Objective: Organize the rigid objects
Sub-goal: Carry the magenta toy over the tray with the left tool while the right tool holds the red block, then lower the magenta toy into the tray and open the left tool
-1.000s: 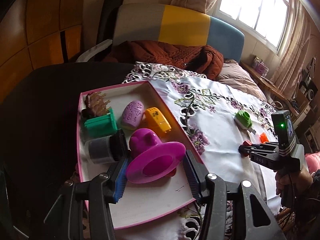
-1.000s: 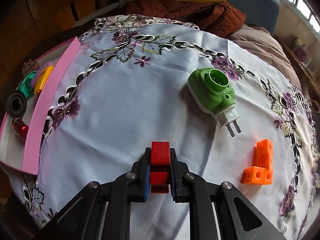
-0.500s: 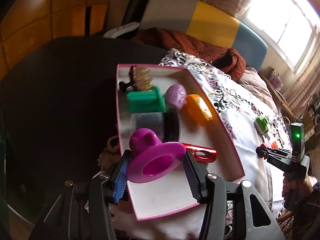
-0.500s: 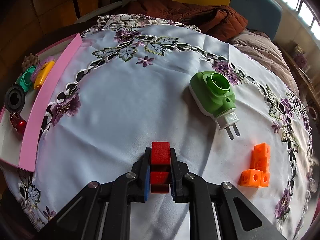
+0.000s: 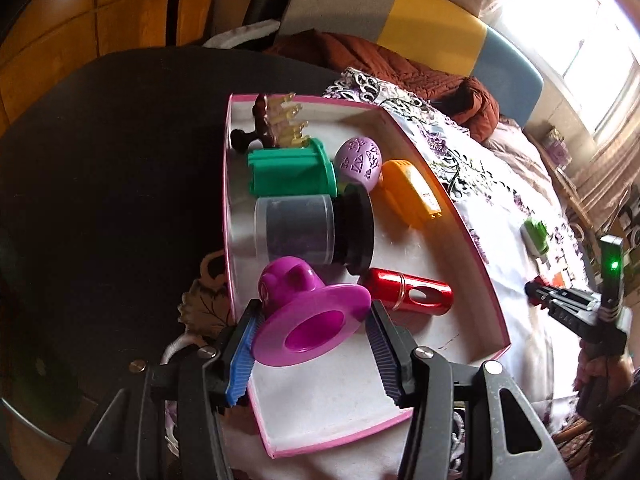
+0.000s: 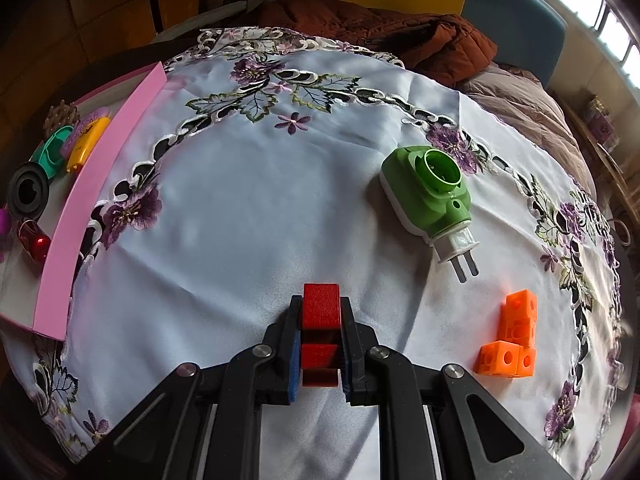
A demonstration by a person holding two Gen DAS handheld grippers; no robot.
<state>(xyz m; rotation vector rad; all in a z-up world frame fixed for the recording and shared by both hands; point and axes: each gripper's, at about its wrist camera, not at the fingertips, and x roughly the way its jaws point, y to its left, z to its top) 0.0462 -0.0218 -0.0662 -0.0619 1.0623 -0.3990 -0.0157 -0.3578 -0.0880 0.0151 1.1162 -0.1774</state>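
Clamped between the ribbed pads (image 5: 378, 340) of the left gripper (image 5: 312, 336), jaws part-way open: a magenta funnel (image 5: 308, 320), wide rim toward the camera, held above the near end of a pink-edged tray (image 5: 472, 248). Just beyond the funnel, lying on the tray's white floor, a red metal tube (image 5: 410, 294); behind that, on its side, a clear jar with a black lid (image 5: 308, 232). Farther back, packed close together, a green plastic piece (image 5: 290, 172), a lilac egg (image 5: 358, 162), an orange case (image 5: 410, 194) and, against the far wall, a brown hair claw (image 5: 276, 126). Pinched tight in the nearly closed pads (image 6: 294, 354) of the right gripper (image 6: 320, 350): a red block (image 6: 320, 312), sticking out past the fingertips over a white embroidered tablecloth (image 6: 248, 208). Resting on the cloth ahead and to the right, a green plug-in device (image 6: 430, 192), prongs pointing toward the camera. Nearer, at the right, orange cubes (image 6: 510, 340) joined in an L, well apart from the tray at the cloth's left edge. Beyond the table, a rust-brown quilted coat (image 5: 384, 64) heaped on a grey, yellow and blue sofa (image 5: 432, 38).
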